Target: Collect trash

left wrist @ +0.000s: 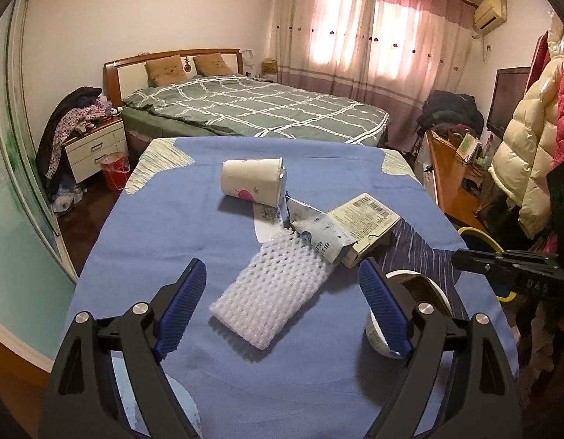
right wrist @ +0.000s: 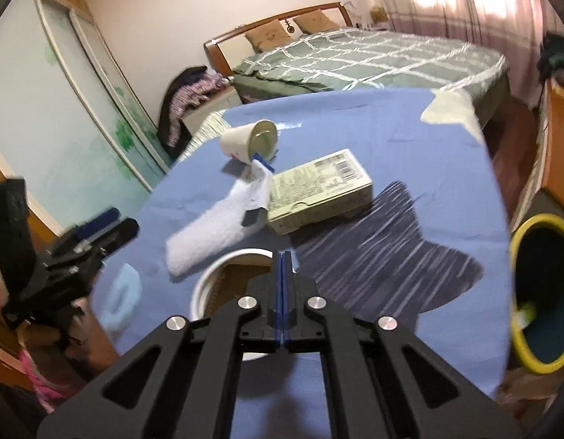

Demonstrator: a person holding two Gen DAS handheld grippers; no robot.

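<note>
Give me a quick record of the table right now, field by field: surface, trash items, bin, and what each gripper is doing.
surface: blue tablecloth
trash: tipped paper cup, foam net sleeve, crumpled wrapper, flat carton, white round tub
bin: yellow-rimmed bin, past the table's right edge
left gripper: open, straddling the foam net sleeve
right gripper: shut, holding nothing, above the tub

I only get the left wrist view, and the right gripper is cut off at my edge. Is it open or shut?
Observer: Shut. The right gripper has its blue pads pressed together, over the white bowl.
Operator: Is anything in the yellow-rimmed bin? I see only a bit of its rim.
Observer: Yes. The yellow-rimmed bin has a pale yellowish scrap low inside it; the rest looks dark.
</note>
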